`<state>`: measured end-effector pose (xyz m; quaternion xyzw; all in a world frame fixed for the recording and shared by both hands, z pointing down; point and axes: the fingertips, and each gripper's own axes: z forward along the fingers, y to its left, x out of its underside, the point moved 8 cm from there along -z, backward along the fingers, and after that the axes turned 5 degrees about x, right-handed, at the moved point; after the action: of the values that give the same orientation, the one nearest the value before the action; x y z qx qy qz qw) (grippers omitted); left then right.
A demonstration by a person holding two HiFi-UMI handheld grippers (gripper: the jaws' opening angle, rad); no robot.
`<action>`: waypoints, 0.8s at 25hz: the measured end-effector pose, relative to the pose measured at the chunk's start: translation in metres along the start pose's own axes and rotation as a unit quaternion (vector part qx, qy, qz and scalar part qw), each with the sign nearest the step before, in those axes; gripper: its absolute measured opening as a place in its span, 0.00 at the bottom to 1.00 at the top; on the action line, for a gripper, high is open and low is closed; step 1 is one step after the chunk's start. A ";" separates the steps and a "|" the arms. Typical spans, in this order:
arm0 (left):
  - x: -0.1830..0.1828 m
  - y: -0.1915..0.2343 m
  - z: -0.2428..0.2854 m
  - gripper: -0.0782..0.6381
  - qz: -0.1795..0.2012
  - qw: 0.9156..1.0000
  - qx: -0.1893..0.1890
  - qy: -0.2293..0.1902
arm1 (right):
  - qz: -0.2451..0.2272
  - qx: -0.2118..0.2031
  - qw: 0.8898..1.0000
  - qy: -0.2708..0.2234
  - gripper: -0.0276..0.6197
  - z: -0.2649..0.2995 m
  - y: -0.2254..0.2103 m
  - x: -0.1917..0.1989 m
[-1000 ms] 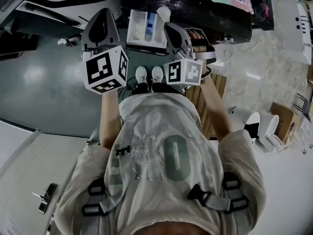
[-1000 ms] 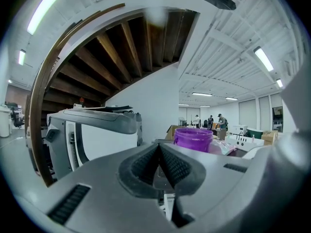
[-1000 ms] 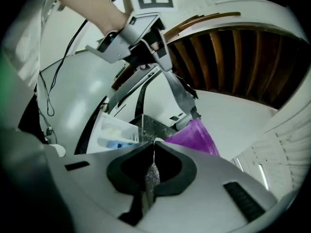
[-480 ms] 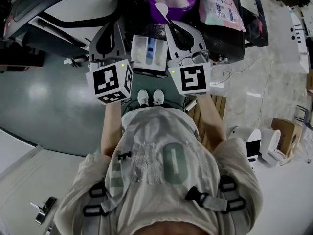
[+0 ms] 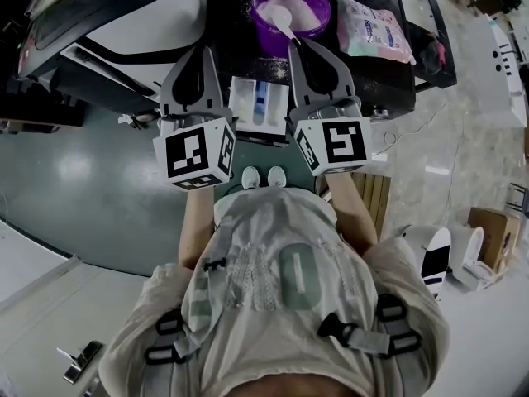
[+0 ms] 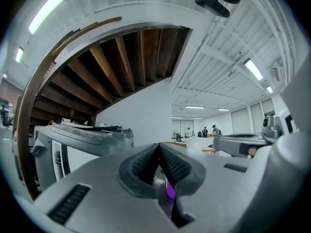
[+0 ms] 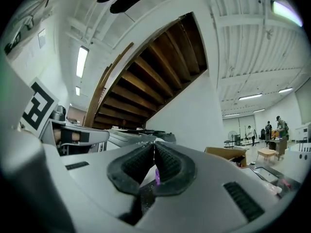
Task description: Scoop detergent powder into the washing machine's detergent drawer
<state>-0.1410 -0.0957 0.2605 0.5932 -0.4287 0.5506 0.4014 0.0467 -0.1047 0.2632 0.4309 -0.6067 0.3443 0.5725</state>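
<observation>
Grey floor (image 5: 83, 164) spreads at 9 o'clock in the head view, and a dark tabletop (image 5: 388, 64) runs across 12 o'clock. A white washing machine (image 5: 132, 11) sits on it at 11 o'clock. The purple bowl (image 5: 314, 35) of powder (image 5: 310, 7) is at 12 o'clock, and a packet (image 5: 372, 27) lies beside it at 1 o'clock. The detergent drawer (image 5: 259, 102) is pulled out just below the bowl, between the two grippers.

The right gripper (image 5: 297, 46) (image 7: 154, 149) is clamped on the thin handle of the white scoop (image 5: 283, 19), whose head rests in the powder. The left gripper (image 5: 202, 52) (image 6: 159, 149) has its jaws pressed together on nothing and points at the tabletop left of the bowl.

Spilling looks like the main risk. The pads grip only a narrow handle, so a loaded scoop could twist or tip on the way back toward 6 o'clock and drop powder on the tabletop or floor. The drawer's compartments are narrow and side by side, so a hasty tilt could send powder into the wrong one. A heaped scoop would make both more likely. The bowl is not held, so it may slide if the scoop digs hard.
</observation>
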 end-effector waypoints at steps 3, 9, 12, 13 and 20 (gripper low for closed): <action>0.001 0.003 -0.001 0.14 -0.001 1.000 -0.002 -0.001 | 0.006 0.013 1.000 0.001 0.06 -0.004 0.000 0.003; 0.007 0.006 -0.003 0.14 -0.003 1.000 -0.004 0.008 | 0.034 0.027 0.999 0.014 0.06 -0.011 0.000 0.014; 0.009 0.006 -0.003 0.14 -0.001 1.000 -0.004 0.008 | 0.036 0.029 0.999 0.014 0.06 -0.012 0.000 0.015; 0.009 0.006 -0.002 0.14 -0.001 1.000 -0.003 0.007 | 0.036 0.031 0.999 0.013 0.06 -0.012 -0.001 0.015; 0.010 0.005 -0.005 0.14 -0.001 1.000 -0.003 0.008 | 0.032 0.034 0.999 0.019 0.06 -0.015 -0.002 0.016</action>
<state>-0.1466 -0.0930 0.2710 0.5883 -0.4267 0.5535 0.4067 0.0548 -0.0936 0.2808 0.4238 -0.5973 0.3912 0.5573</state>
